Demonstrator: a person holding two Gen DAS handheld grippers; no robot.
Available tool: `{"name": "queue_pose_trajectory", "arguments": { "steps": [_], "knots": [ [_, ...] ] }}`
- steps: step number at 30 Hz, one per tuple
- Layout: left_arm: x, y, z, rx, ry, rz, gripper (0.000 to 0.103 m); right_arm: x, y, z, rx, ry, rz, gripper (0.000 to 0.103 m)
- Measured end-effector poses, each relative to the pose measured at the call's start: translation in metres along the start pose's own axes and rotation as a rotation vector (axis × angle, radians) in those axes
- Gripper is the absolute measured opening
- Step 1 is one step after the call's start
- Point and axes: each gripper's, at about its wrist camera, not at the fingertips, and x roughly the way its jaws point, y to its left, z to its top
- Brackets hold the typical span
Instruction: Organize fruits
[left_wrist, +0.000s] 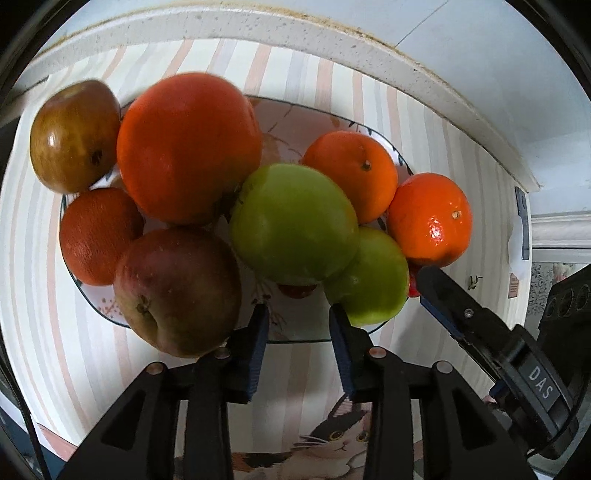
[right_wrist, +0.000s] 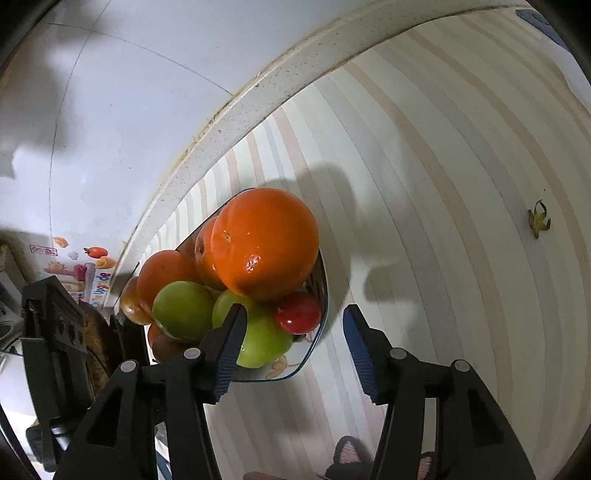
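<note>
fruit's all sitting piled on the plate (left_wrist: 295, 338) on the striped cloth (left_wrist: 424, 122). left gripper (left_wrist: 299, 325) is hanging slightly spread, empty, under the green apple (left_wrist: 291, 221). right gripper (right_wrist: 293, 334) is gaping wider, empty, beside the orange (right_wrist: 266, 242).

We look down past our left gripper (left_wrist: 298, 325) onto a plate (left_wrist: 295, 334) heaped with fruit, set on the striped surface (left_wrist: 369, 96). Its jaws stand a little apart with nothing between them, just short of the upper green apple (left_wrist: 291, 225). A second green apple (left_wrist: 373, 277) lies partly under that one. We see a large orange (left_wrist: 188, 147) at the top of the heap, a red-brown apple (left_wrist: 177, 291) at the near left, and another apple (left_wrist: 74, 136) at the far left. The right gripper (left_wrist: 439, 291) reaches in from the right, its tip beside a glossy orange (left_wrist: 430, 219).
</note>
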Motion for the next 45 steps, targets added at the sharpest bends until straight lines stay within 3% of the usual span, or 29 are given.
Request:
{"name": "queue_pose_trajectory", "arguments": {
  "steps": [7,9,14,16,18,19,24,35,40,45],
  "knots": [
    [-0.028,0.018,-0.020,-0.032,-0.033,-0.051,0.041,-0.027,0.001,-0.001,-0.018,-0.040,-0.003,0.064],
    [-0.037,0.022,-0.026,-0.038,-0.053,-0.045,0.052,-0.035,0.006,-0.005,-0.054,-0.054,-0.037,0.067],
    [-0.070,0.023,-0.042,-0.010,-0.165,0.026,0.066,-0.051,0.025,-0.019,-0.150,-0.082,-0.113,0.068],
    [-0.078,0.021,-0.045,0.015,-0.201,0.074,0.083,-0.058,0.035,-0.029,-0.204,-0.097,-0.179,0.075],
    [-0.088,0.018,-0.052,0.047,-0.242,0.136,0.088,-0.065,0.044,-0.041,-0.250,-0.104,-0.216,0.086],
    [-0.093,0.018,-0.057,0.061,-0.261,0.162,0.089,-0.067,0.048,-0.045,-0.271,-0.109,-0.238,0.093],
    [-0.120,0.016,-0.082,0.097,-0.340,0.246,0.095,-0.089,0.063,-0.076,-0.367,-0.148,-0.362,0.096],
    [-0.175,0.002,-0.151,0.110,-0.456,0.283,0.095,-0.177,0.085,-0.125,-0.414,-0.248,-0.358,0.097],
    [-0.211,-0.002,-0.198,0.121,-0.534,0.278,0.095,-0.231,0.097,-0.167,-0.435,-0.326,-0.353,0.097],
    [-0.246,0.002,-0.253,0.142,-0.601,0.266,0.095,-0.278,0.114,-0.231,-0.469,-0.396,-0.359,0.097]
  ]
}}
